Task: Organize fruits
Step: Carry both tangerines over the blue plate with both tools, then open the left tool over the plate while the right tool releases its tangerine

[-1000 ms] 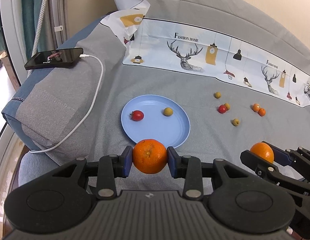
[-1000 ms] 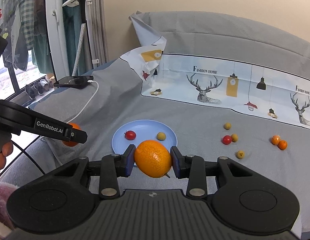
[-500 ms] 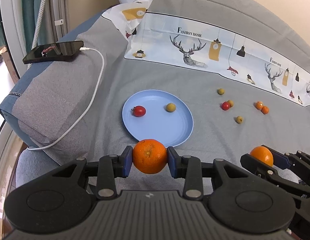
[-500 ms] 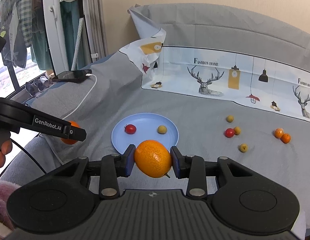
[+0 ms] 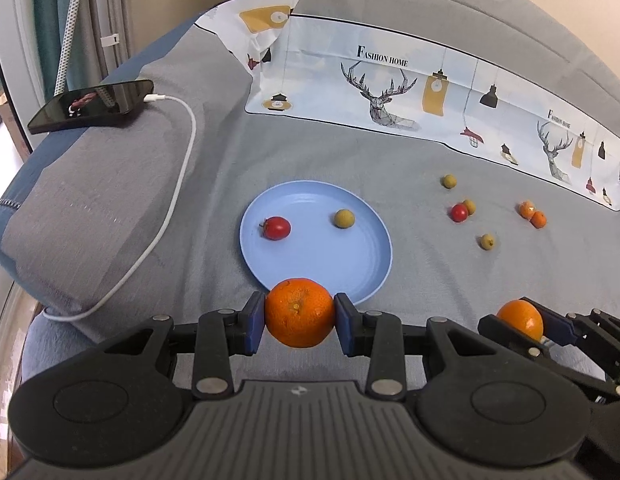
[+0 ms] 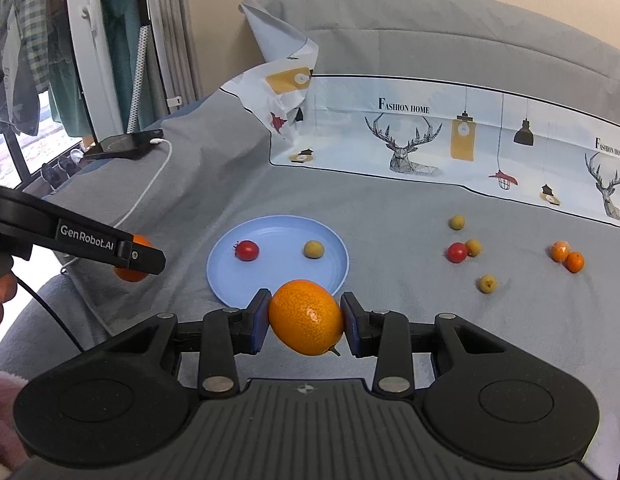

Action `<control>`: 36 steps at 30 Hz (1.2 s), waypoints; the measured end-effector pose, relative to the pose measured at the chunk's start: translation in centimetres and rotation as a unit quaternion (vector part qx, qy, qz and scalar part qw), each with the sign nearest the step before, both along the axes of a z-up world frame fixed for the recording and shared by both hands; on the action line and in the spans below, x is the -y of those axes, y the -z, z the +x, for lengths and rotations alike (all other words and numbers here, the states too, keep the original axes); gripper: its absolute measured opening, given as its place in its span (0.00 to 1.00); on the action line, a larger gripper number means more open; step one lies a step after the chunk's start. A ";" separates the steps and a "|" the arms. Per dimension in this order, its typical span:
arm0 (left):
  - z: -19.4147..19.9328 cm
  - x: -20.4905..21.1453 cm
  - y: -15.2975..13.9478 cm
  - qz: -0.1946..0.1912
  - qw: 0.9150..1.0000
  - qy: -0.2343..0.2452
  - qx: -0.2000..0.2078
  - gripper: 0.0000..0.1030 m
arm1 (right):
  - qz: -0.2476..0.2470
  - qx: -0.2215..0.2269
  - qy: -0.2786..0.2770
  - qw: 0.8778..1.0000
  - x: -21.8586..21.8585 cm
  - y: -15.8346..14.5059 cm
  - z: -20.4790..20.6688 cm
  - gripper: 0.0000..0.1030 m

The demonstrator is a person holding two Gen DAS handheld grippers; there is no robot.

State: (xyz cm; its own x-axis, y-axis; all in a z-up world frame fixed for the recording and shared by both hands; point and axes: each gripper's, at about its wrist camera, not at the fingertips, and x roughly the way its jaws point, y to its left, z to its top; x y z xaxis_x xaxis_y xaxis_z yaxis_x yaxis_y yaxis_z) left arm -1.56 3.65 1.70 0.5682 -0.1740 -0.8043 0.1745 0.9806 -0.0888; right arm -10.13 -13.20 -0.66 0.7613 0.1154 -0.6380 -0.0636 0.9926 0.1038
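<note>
- The step in hand looks like carrying two oranges to the blue plate (image 5: 373, 276); the left tool (image 5: 300, 318) is clamped on the left orange (image 5: 298, 312), its blue pads (image 5: 253, 322) pressed on either side of the fruit; the right tool (image 6: 306, 324) is clamped likewise on the right orange (image 6: 306, 322), which sits a little tilted between the pads
- To do it well, I judge each tool should go forward until its orange is over bare plate, then low before the pads part; a round fruit let go from height may roll off the shallow rim; the two tools are close together, so one at a time seems safer
- Aim for the near, bare half of the plate; a red tomato (image 5: 276, 228) and a green fruit (image 5: 344, 218) already lie on the far half, apart from each other
- In both wrist views the plate's near rim lies just beyond the held orange, partly hidden by it; how high the fruit hangs above the bed (image 5: 429, 280) I cannot tell
- Loose small fruits (image 5: 487, 241) lie on the bed to the right of the plate, well apart from both tools; these are still to be gathered
</note>
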 end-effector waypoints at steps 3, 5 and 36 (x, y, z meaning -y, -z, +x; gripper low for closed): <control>1.1 0.4 0.2 0.004 1.000 0.001 0.001 0.40 | -0.004 -0.003 -0.006 1.000 -0.2 0.5 0.9 0.38; 1.9 0.8 0.5 0.007 1.000 0.003 0.001 0.40 | -0.004 -0.007 -0.010 1.000 -0.3 0.9 1.7 0.38; 14.7 4.1 10.5 0.067 0.996 -0.012 -0.063 0.41 | -0.016 -0.090 -0.049 0.995 -1.4 10.6 16.5 0.39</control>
State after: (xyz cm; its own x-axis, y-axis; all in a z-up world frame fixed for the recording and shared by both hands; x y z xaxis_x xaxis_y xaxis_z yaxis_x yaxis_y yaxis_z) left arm 13.09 -0.47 -8.76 0.4648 -0.0488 -0.8841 0.1470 0.9889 0.0227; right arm 6.36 -11.84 -11.28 0.6207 0.1607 -0.7674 -0.1426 0.9856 0.0910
